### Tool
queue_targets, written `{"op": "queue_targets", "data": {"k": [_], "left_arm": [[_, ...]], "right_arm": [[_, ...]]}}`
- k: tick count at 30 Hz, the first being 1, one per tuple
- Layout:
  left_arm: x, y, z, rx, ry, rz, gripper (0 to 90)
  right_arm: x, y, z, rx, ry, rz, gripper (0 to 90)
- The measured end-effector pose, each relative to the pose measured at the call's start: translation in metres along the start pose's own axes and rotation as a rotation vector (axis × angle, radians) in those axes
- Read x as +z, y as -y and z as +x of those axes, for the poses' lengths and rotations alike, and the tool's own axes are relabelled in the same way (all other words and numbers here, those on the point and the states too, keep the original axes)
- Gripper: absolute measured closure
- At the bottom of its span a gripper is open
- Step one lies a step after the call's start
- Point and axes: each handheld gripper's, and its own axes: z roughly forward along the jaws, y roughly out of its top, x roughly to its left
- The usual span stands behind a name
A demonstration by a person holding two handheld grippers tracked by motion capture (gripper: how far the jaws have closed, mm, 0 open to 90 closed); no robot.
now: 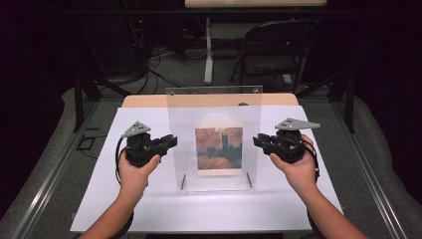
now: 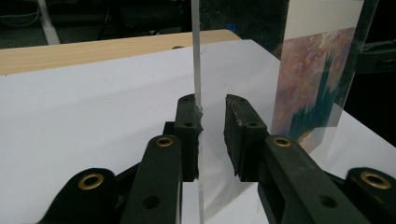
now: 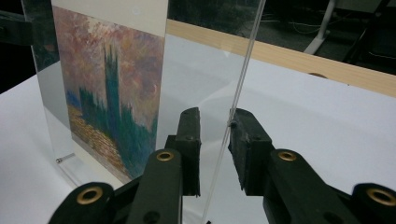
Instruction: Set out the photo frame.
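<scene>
A clear acrylic frame [image 1: 214, 107] stands upright on the white sheet, with a painting print [image 1: 219, 148] of dark towers under a pink sky inside it. My left gripper [image 1: 174, 141] reaches in at the frame's left edge. In the left gripper view that edge [image 2: 197, 56] lies against one pad [image 2: 189, 116] while the other pad [image 2: 240, 121] stands apart from it. My right gripper [image 1: 256, 141] straddles the right edge [image 3: 245, 65] the same way, with the pane touching one pad [image 3: 243, 128] and a gap to the other. Both grippers are held level.
A white sheet [image 1: 149, 209] covers the wooden table [image 1: 149, 101]. Two metal pins [image 1: 183, 181] stick out at the frame's foot. Beyond the table stand a black folding chair [image 1: 273, 50] and a white table leg [image 1: 208, 55], with cables on the floor.
</scene>
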Motion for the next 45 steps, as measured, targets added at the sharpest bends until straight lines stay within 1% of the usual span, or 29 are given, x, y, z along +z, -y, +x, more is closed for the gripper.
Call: {"op": "queue_targets", "data": {"k": [4, 7, 11, 17, 23, 26, 29, 31, 33, 34, 38, 41, 45], "left_arm": [[-0.003, 0.003, -0.001, 0.006, 0.008, -0.005, 75.0], [-0.006, 0.004, -0.003, 0.008, 0.014, -0.001, 74.9], [-0.008, 0.005, -0.005, 0.013, 0.017, 0.004, 74.6], [-0.011, 0.009, -0.006, -0.001, 0.047, -0.001, 72.3], [-0.014, 0.013, -0.011, 0.022, 0.045, 0.001, 70.6], [-0.015, 0.015, -0.012, 0.023, 0.054, 0.007, 69.2], [-0.017, 0.016, -0.013, 0.028, 0.058, 0.006, 68.7], [-0.017, 0.017, -0.014, 0.019, 0.067, 0.001, 68.1], [-0.017, 0.018, -0.014, 0.019, 0.074, 0.001, 67.0], [-0.017, 0.019, -0.015, 0.019, 0.075, 0.001, 66.4], [-0.018, 0.020, -0.017, 0.032, 0.068, 0.002, 64.7], [-0.017, 0.020, -0.017, 0.027, 0.070, 0.005, 63.0], [-0.017, 0.021, -0.018, 0.032, 0.059, 0.008, 59.2]], "right_arm": [[-0.003, 0.003, -0.001, 0.010, -0.026, -0.007, 74.5], [-0.005, 0.004, -0.001, -0.002, -0.037, -0.007, 74.4], [-0.007, 0.005, -0.002, 0.015, -0.062, -0.008, 74.1], [-0.011, 0.008, 0.001, 0.001, -0.064, -0.010, 73.6], [-0.015, 0.013, 0.004, 0.010, -0.079, -0.023, 71.7], [-0.016, 0.016, 0.005, 0.022, -0.092, -0.027, 70.6], [-0.017, 0.017, 0.007, 0.010, -0.094, -0.031, 70.2], [-0.018, 0.018, 0.008, 0.017, -0.098, -0.032, 69.7], [-0.019, 0.020, 0.008, 0.012, -0.100, -0.040, 68.9], [-0.019, 0.021, 0.009, 0.016, -0.103, -0.037, 68.4], [-0.020, 0.022, 0.011, 0.003, -0.101, -0.034, 68.1], [-0.020, 0.022, 0.011, -0.001, -0.100, -0.034, 67.7], [-0.021, 0.023, 0.012, 0.004, -0.103, -0.037, 66.1]]}}
